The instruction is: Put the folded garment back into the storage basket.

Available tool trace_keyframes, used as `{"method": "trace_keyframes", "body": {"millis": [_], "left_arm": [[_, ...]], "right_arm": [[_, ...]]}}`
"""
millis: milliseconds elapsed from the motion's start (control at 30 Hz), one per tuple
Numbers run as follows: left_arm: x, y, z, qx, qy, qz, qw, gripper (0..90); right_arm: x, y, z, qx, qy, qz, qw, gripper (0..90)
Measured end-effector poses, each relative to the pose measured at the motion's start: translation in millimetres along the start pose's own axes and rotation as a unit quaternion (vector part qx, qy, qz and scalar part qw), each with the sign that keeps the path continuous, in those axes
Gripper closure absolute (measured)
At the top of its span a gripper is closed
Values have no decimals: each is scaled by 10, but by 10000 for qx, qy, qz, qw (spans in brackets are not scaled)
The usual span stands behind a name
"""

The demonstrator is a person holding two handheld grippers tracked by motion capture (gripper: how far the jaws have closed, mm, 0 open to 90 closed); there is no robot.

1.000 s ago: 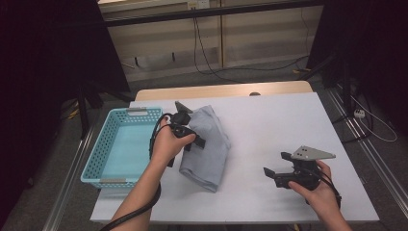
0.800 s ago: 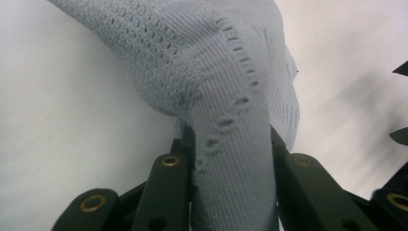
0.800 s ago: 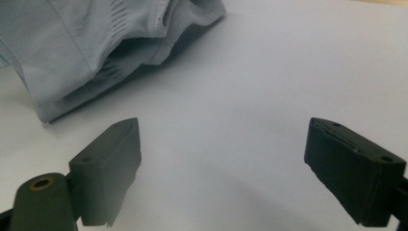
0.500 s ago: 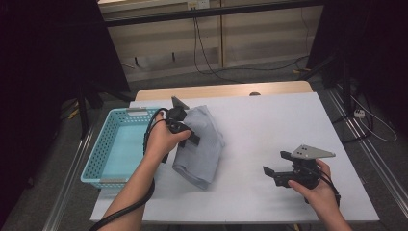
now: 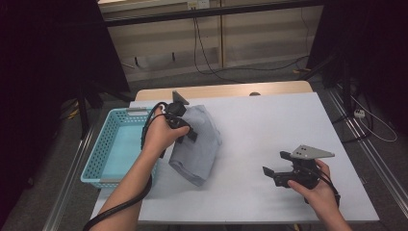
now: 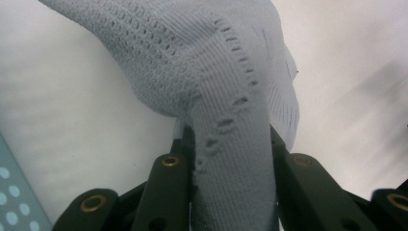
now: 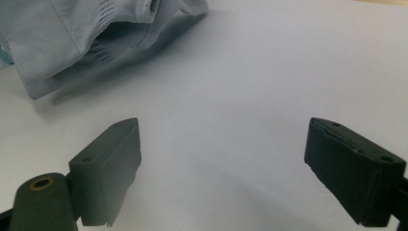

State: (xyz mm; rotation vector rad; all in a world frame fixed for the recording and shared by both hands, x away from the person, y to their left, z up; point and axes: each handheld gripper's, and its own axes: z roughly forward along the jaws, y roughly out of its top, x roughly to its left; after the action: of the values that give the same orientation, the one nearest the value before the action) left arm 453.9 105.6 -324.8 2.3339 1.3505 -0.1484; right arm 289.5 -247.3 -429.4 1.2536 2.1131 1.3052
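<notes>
1. Now, the cloth (image 5: pixel 197 144): soft, light, floppy knit; it sags wherever unsupported; best taken at a bunched fold or hem.
2. Left gripper (image 5: pixel 185 129) is clamped on a gathered fold; fabric runs up between its jaws, one end lifted, the rest draped on the table (image 5: pixel 269 125) beside the basket (image 5: pixel 103 159).
3. Right gripper (image 5: pixel 275 174) gapes wide, empty, well apart from the cloth.

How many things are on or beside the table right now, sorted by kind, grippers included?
Grey knit garment: 1, clamped in the left gripper
Turquoise plastic basket: 1, at the table's left edge
Handheld grippers: 2, the left gripper and the right gripper, whose jaws stand open above the white table
Total: 4
</notes>
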Motion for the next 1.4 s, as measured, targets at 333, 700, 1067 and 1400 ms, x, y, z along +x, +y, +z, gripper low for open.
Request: {"method": "trace_keyframes", "body": {"millis": [333, 700, 1067, 1400], "left_arm": [[16, 46, -83, 48, 100, 62, 9999, 725], [8, 117, -200, 110, 248, 158, 9995, 725], [39, 174, -346, 111, 368, 164, 9991, 726], [52, 234, -418, 158, 437, 145, 9988, 726]], "right_arm": [[3, 1, 1, 4, 1, -5, 10000, 128], [-3, 2, -3, -3, 2, -21, 10000, 128], [-2, 0, -1, 16, 3, -21, 10000, 128], [-9, 1, -8, 3, 8, -29, 10000, 128]]}}
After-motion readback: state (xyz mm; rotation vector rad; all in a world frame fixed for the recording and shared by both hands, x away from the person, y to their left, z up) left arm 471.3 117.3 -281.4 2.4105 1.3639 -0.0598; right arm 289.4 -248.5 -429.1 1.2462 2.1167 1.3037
